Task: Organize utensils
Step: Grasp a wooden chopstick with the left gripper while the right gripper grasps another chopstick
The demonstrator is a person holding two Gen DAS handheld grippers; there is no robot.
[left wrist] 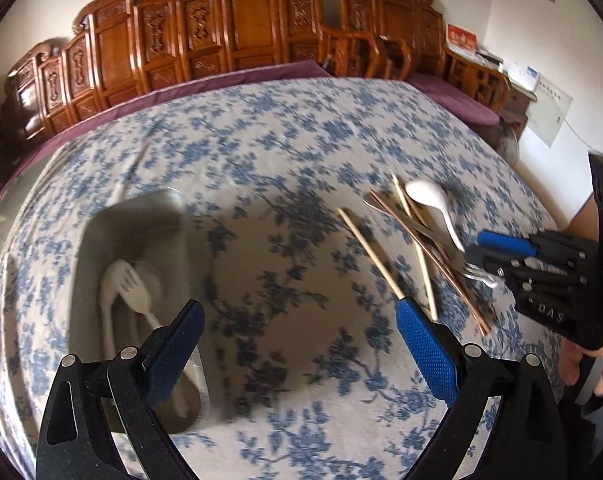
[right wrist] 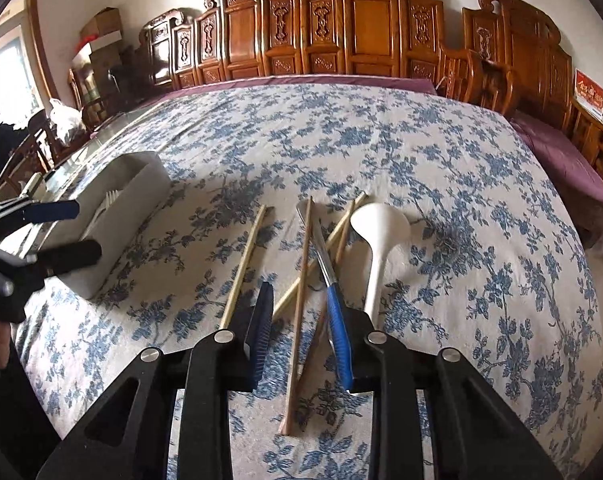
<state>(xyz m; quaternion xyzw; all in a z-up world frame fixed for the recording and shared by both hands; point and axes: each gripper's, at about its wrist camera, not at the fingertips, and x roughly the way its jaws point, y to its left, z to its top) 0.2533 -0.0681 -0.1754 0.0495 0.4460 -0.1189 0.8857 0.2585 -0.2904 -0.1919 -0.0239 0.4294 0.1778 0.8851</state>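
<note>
Step now: The right gripper [right wrist: 301, 336] hangs low over a loose pile of utensils on the blue-flowered cloth table [right wrist: 441, 152], ready to pick one.
Right fingers: They stand a little apart. A dark wooden chopstick [right wrist: 299, 300] and a metal fork [right wrist: 319, 248] lie between them, but the pads do not look pressed on anything.
Left fingers: The left gripper [left wrist: 297, 344] is wide apart and holds nothing.
Pile: Pale bamboo chopsticks [right wrist: 243, 264], the dark chopstick, the fork and a white plastic spoon [right wrist: 377, 240] lie close together, some crossing.
Box: A long white plastic box [right wrist: 141, 188] sits well apart from the pile, on its left. White spoons and forks [left wrist: 129, 300] already lie inside.
Next move: Probably the right fingers must close on just one piece and carry it to the box. The crossed sticks could come up together.
Only the left view shows: The inside of the box, and the right gripper from the side, its tips right at the fork's prongs.
Only the right view shows: The whole pile laid out clearly, and the box's outside wall.
</note>
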